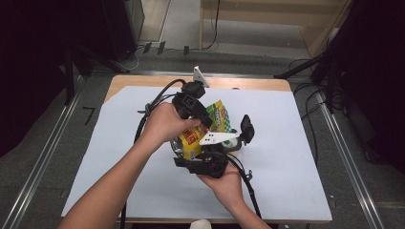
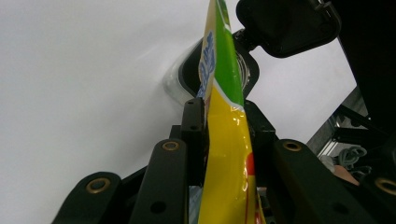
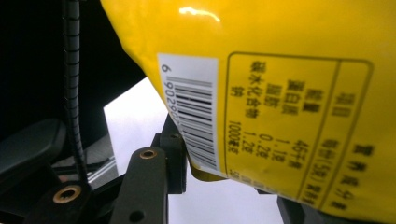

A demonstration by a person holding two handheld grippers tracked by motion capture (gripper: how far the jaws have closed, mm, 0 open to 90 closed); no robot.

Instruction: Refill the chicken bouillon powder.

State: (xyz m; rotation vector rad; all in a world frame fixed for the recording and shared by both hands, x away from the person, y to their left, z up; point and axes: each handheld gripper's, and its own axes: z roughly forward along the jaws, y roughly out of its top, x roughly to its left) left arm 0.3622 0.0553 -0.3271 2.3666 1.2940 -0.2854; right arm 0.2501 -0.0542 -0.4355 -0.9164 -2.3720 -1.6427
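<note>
High view: a person works at a wooden table (image 1: 267, 85) covered with a white sheet (image 1: 286, 152). Both hands meet over the middle of the sheet. The left gripper (image 1: 200, 114) comes in from above and left, the right gripper (image 1: 205, 160) from below. Between them, off the sheet, is a yellow snack bag (image 1: 217, 119) with a green top edge and a red label. A grey three-cornered plate (image 1: 217, 138) rides on the right gripper. Cables trail off both.

Left gripper view: the bag (image 2: 229, 154) stands edge-on, running up between the two black jaws. Jaws drawn in close on either side of the film, pinching it flat; the bag is plainly gripped here. Behind it, the white sheet (image 2: 70, 93) and part of the other gripper's black hardware.

Right gripper view: the bag's back panel (image 3: 280, 93) sits close to the lens, with barcode and printed nutrition table. The lower corner of the bag sits between the jaws, the left jaw pressed against the film by the barcode; the far jaw is mostly hidden behind the bag. Reads as a grip on that corner.

Progress, as judged: bag picked up and held at two points, top seam still looks sealed. Likely left: pulling or tearing it open, or setting it down.
</note>
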